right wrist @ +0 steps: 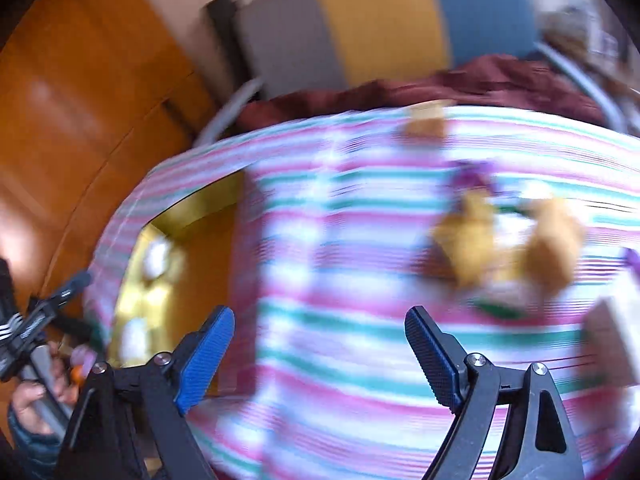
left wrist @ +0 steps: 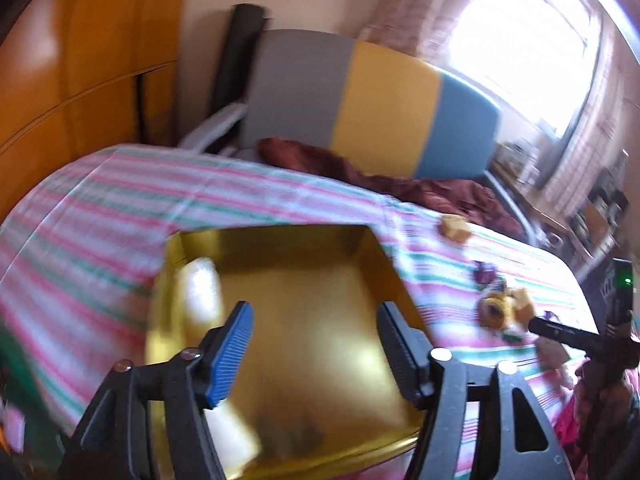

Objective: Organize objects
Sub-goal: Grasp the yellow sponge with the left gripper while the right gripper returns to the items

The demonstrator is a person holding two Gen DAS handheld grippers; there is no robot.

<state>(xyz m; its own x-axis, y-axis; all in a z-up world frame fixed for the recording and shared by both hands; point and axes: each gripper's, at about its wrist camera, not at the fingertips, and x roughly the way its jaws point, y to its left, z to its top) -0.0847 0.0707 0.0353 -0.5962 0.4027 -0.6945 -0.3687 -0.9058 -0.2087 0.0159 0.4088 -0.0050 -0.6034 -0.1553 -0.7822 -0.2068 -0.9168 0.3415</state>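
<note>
We saw a shiny gold metallic-looking square tray (left wrist: 372, 252), its smooth floor mirror-glossy. It sat on a matt pink, green and white striped woven cloth (left wrist: 100, 216). The black matt plastic gripper fingers (left wrist: 404, 344) bore ribbed blue pads (left wrist: 234, 354). A glossy orange-brown varnished wooden cabinet (left wrist: 80, 60) stood behind.

Open gold box (left wrist: 288, 308) on striped cloth, pale items inside at left; yellowish objs (left wrist: 506, 308) scattered right.
</note>
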